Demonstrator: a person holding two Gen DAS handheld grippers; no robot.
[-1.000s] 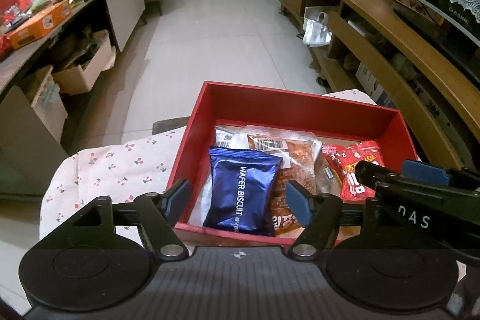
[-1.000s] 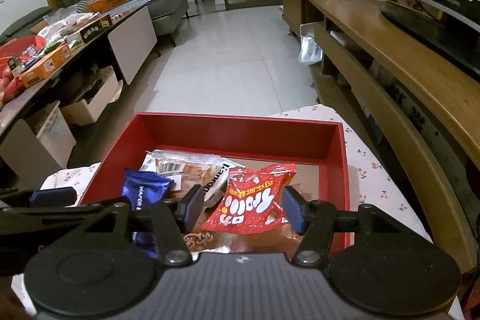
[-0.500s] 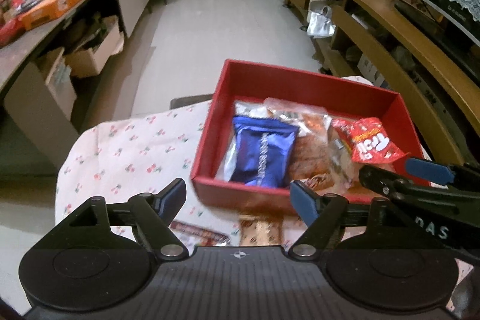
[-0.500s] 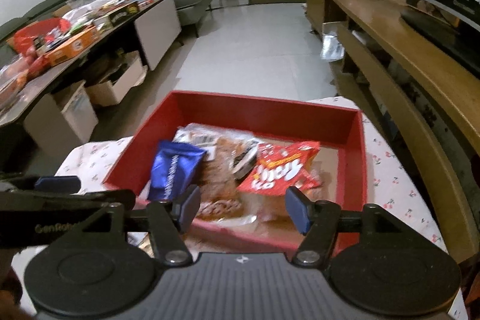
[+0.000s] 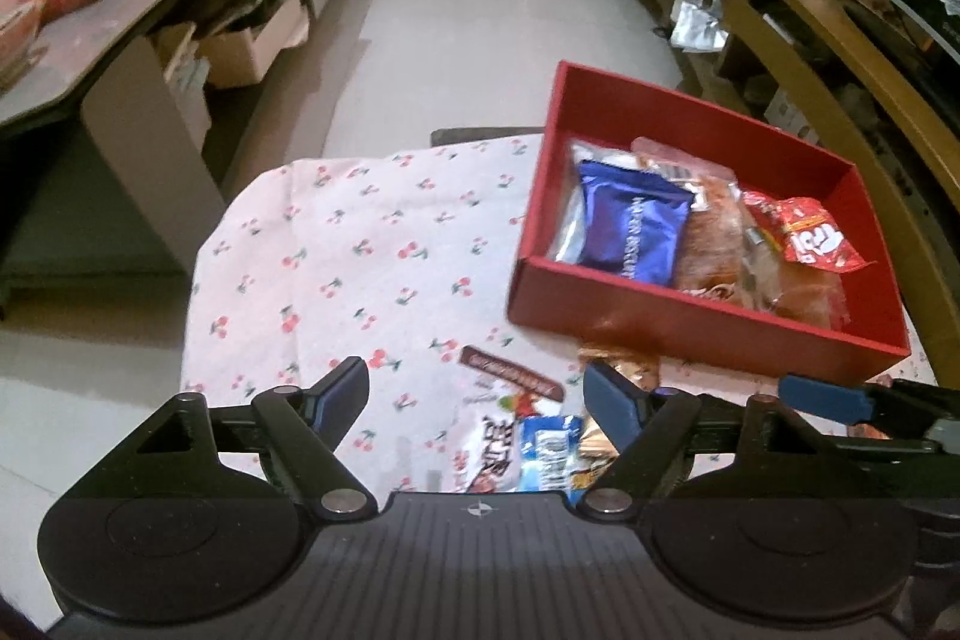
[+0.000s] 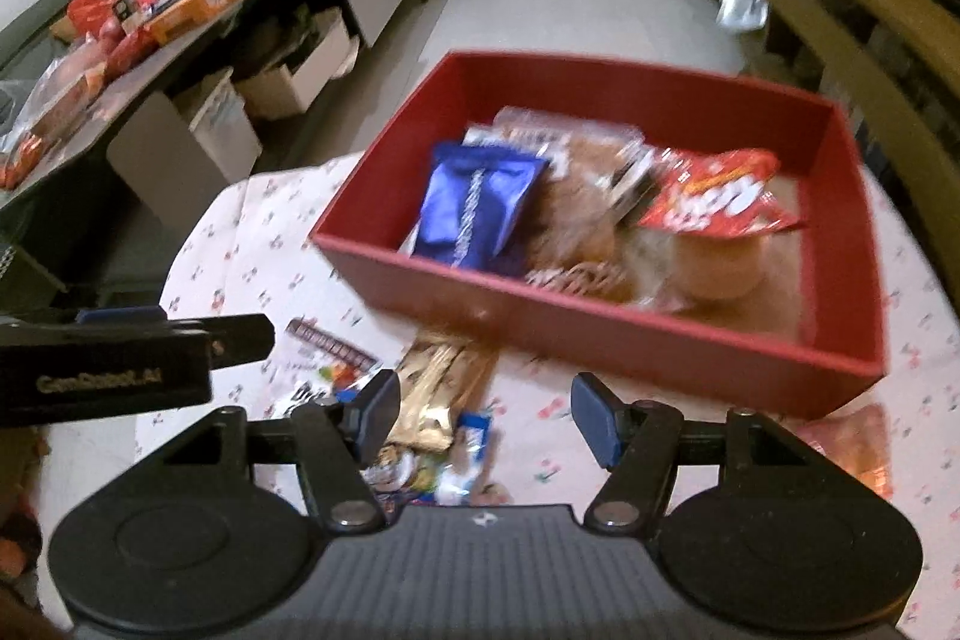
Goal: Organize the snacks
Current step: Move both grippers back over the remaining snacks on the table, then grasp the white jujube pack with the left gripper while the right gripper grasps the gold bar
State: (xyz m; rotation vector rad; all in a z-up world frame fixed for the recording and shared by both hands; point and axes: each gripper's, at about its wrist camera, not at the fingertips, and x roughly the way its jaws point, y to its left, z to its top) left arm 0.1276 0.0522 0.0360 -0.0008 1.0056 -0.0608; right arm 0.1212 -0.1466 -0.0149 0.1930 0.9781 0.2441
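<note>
Down close: left gripper (image 5: 474, 394) spread wide, nothing between the blue fingers (image 5: 345, 388). Right gripper (image 6: 483, 415) open less wide, also holding nothing. Under both, loose snack packs (image 5: 516, 436) lying on the cherry cloth (image 5: 360, 244), a gold pack (image 6: 435, 388) among them, near the box wall. A bit farther, on the same cloth, the red box (image 5: 690, 322) with a blue wafer bag (image 5: 630, 232), a red bag (image 5: 804, 235) and brown packs (image 5: 714, 244) inside. Far back on the left, a long messy table (image 5: 90, 40).
</note>
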